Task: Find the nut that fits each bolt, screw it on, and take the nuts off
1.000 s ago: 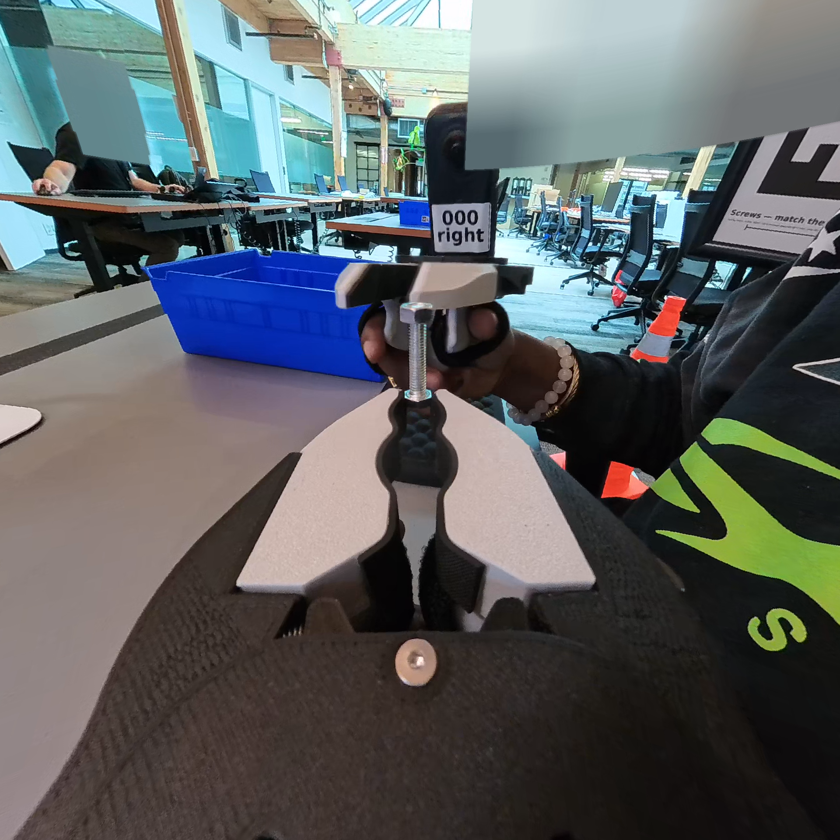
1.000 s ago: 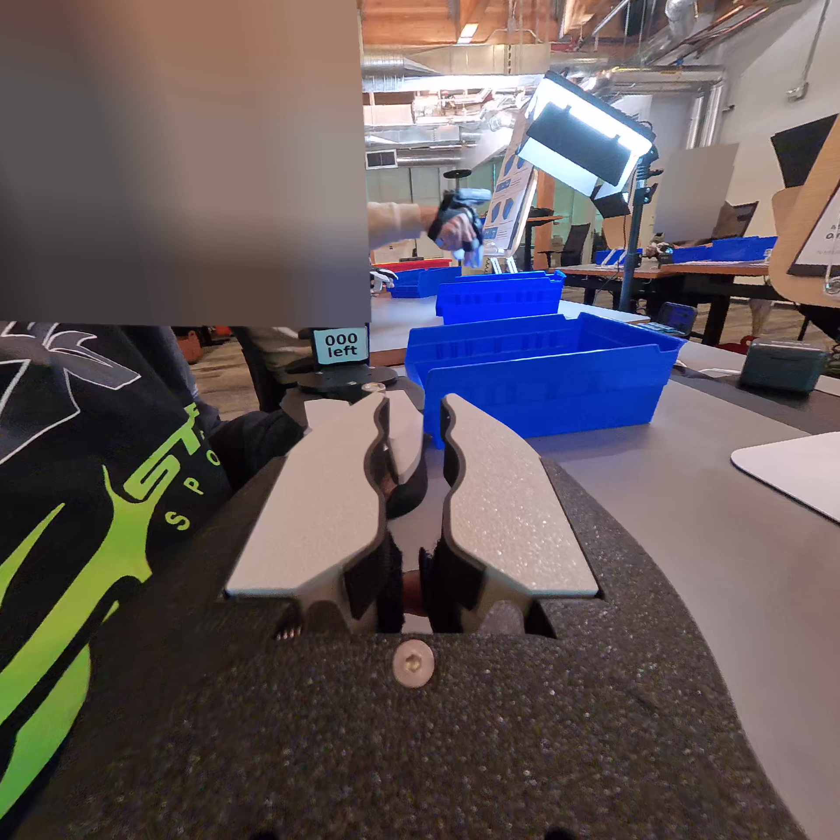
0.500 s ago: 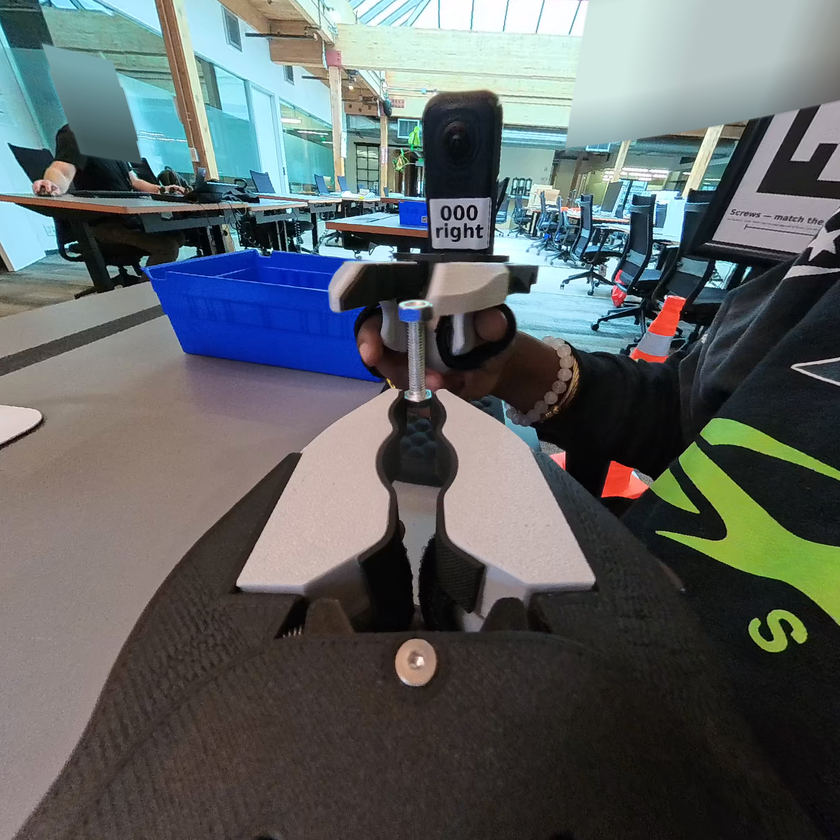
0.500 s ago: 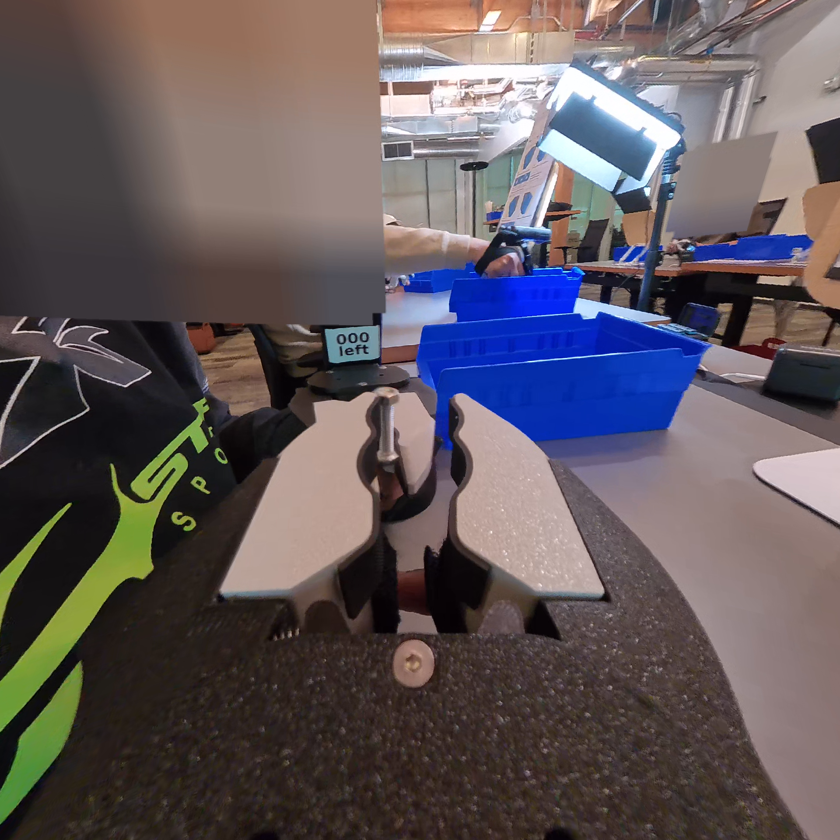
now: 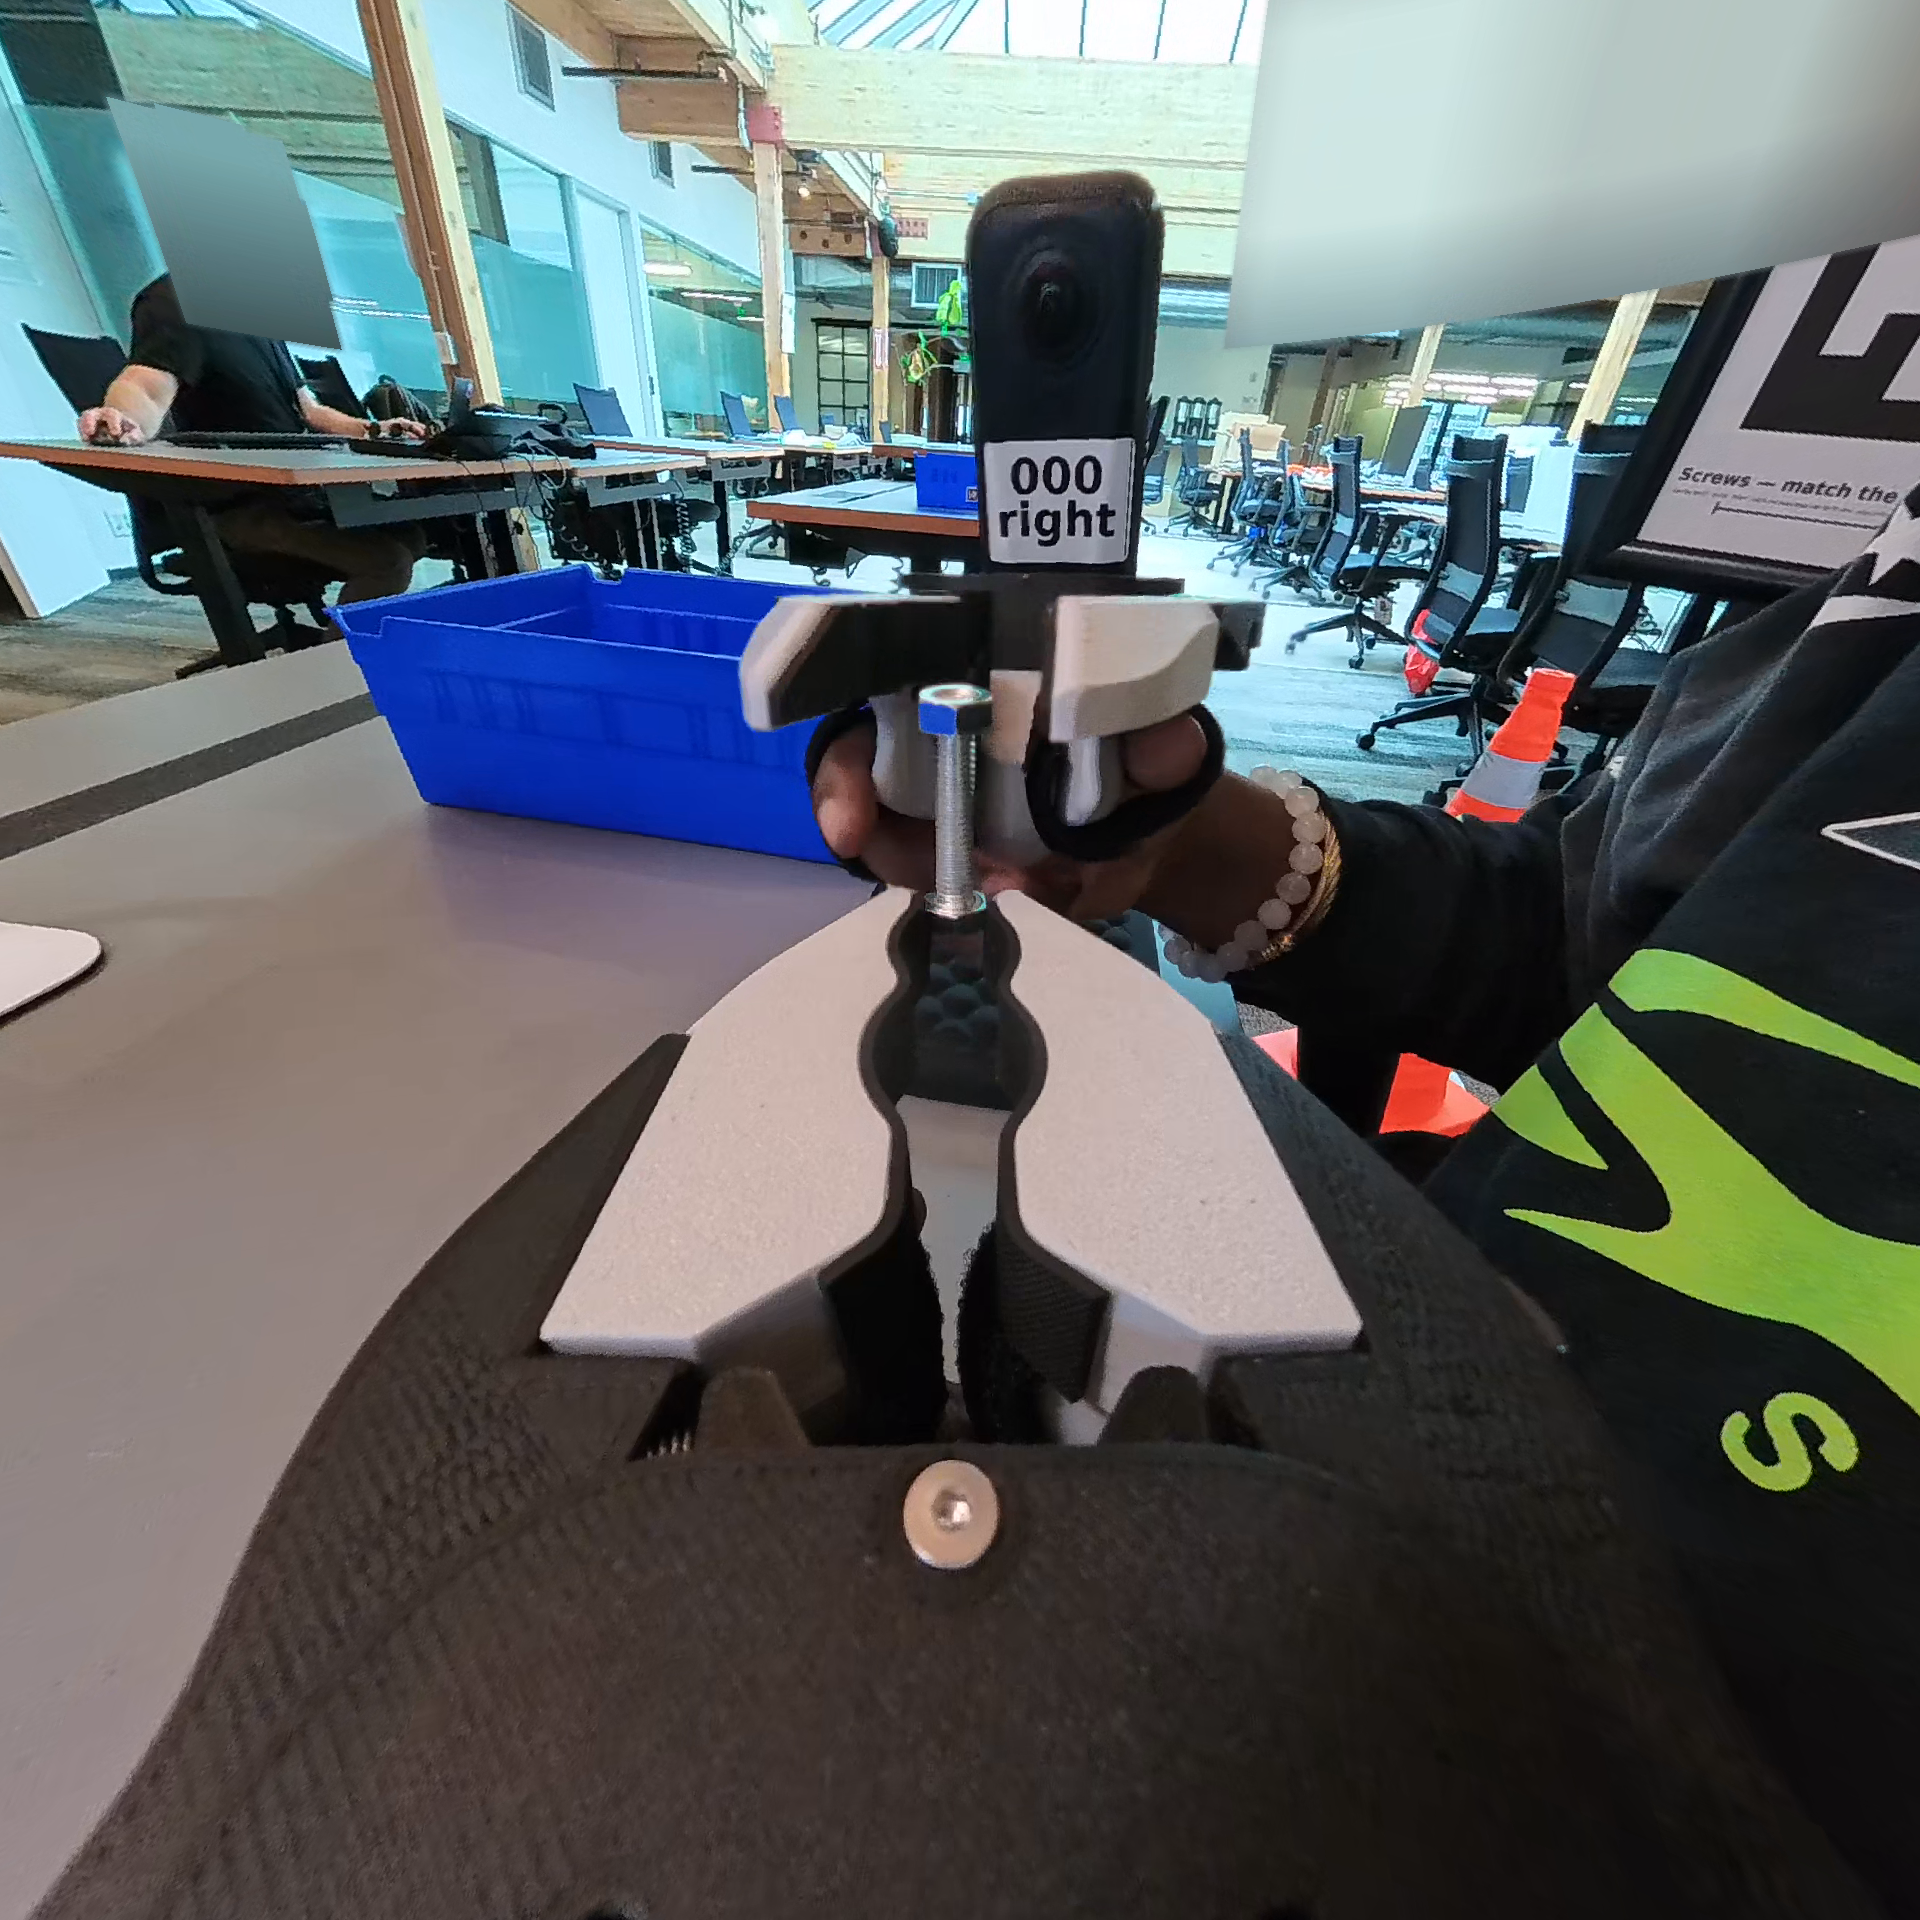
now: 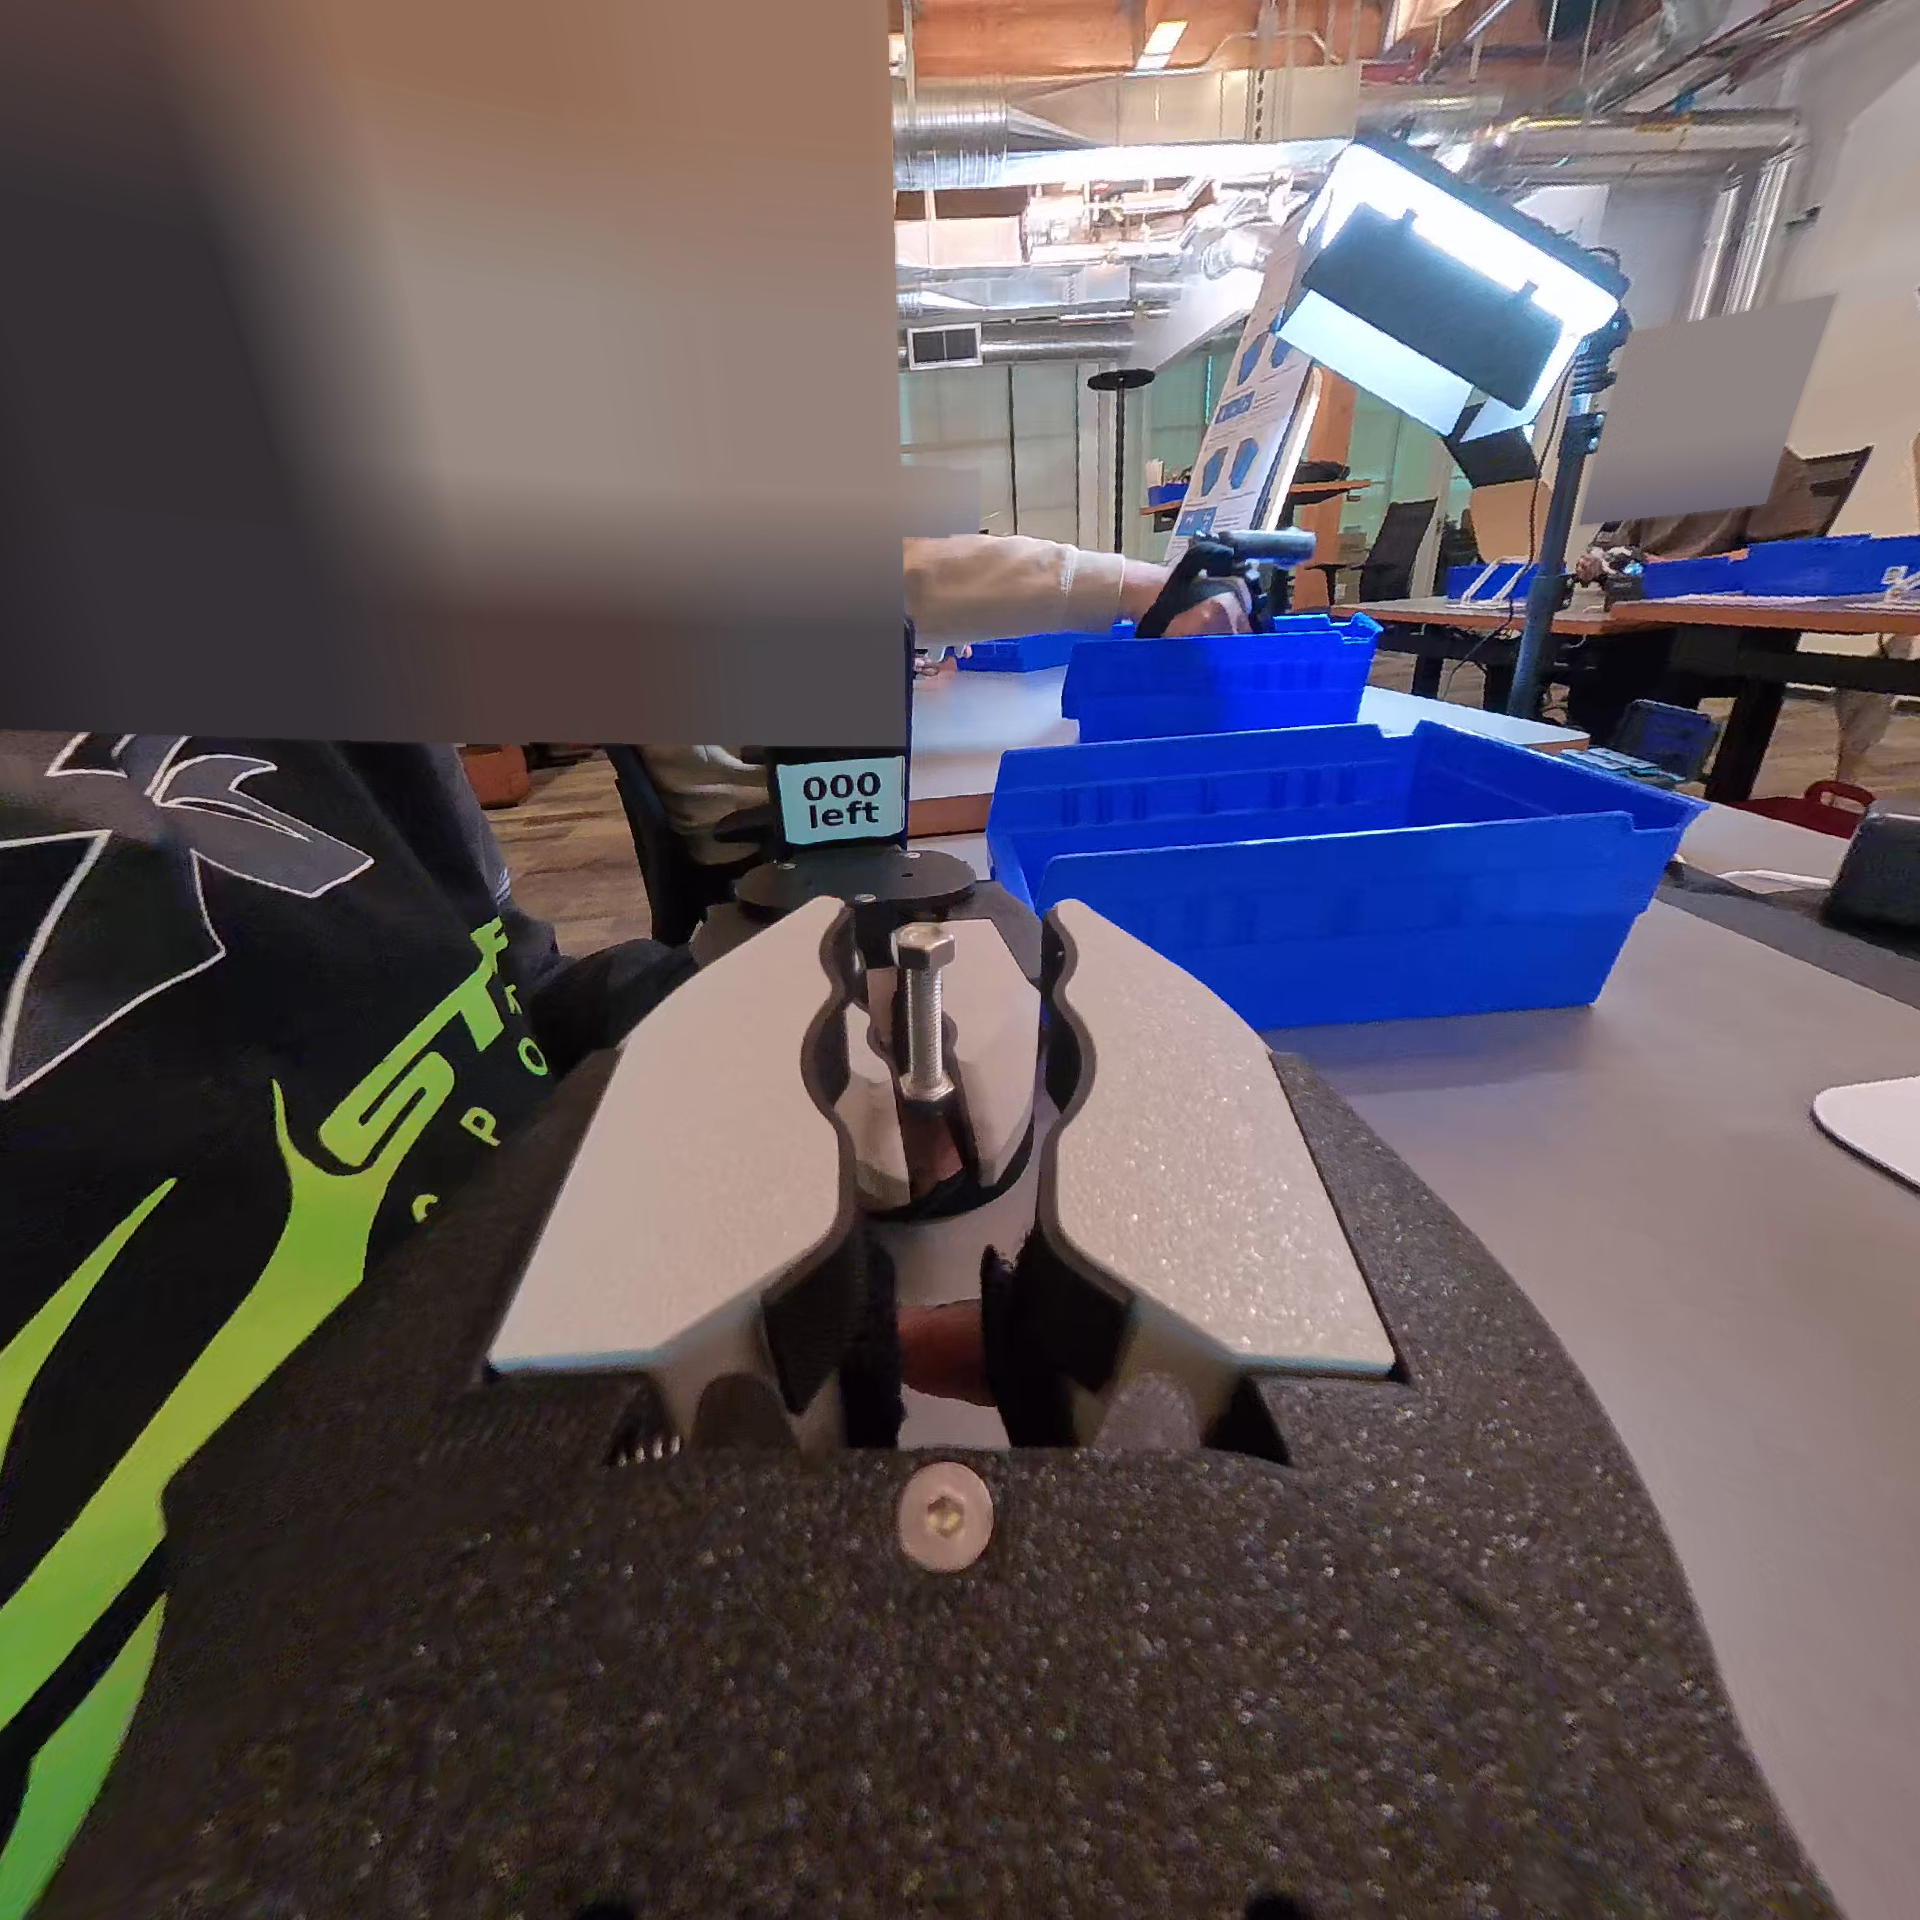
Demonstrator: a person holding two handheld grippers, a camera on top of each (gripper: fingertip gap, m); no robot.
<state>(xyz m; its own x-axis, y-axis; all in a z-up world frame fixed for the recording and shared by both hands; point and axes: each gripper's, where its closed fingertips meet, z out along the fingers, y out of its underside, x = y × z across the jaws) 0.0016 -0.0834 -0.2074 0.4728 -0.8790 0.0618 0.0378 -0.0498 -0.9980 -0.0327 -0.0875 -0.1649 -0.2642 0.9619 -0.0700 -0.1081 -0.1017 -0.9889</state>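
We see the bolt (image 5: 953, 810) standing upright, head up, pinched by its lower end at the very tips of our left hand-held gripper (image 5: 958, 914), whose fingers (image 5: 790, 1101) are closed on it. A nut (image 5: 958, 902) sits low on the thread, right at the fingertips. The bolt is held above the grey desk (image 5: 312, 1039), clear of its surface.

In the right wrist view the same bolt (image 6: 923, 1013) shows between the parted tips of our right hand-held gripper (image 6: 940, 966), which grips nothing; its fingers (image 6: 1174, 1143) stand to either side of the bolt without touching it. In the left wrist view, the hand (image 5: 1039, 831) holding the right hand-held gripper shows just behind the bolt.

A blue bin (image 5: 582, 686) rests on the desk beyond. A white pad (image 6: 1870, 1138) lies at the desk's edge of view. An orange cone (image 5: 1507, 748) stands on the floor beside the desk.
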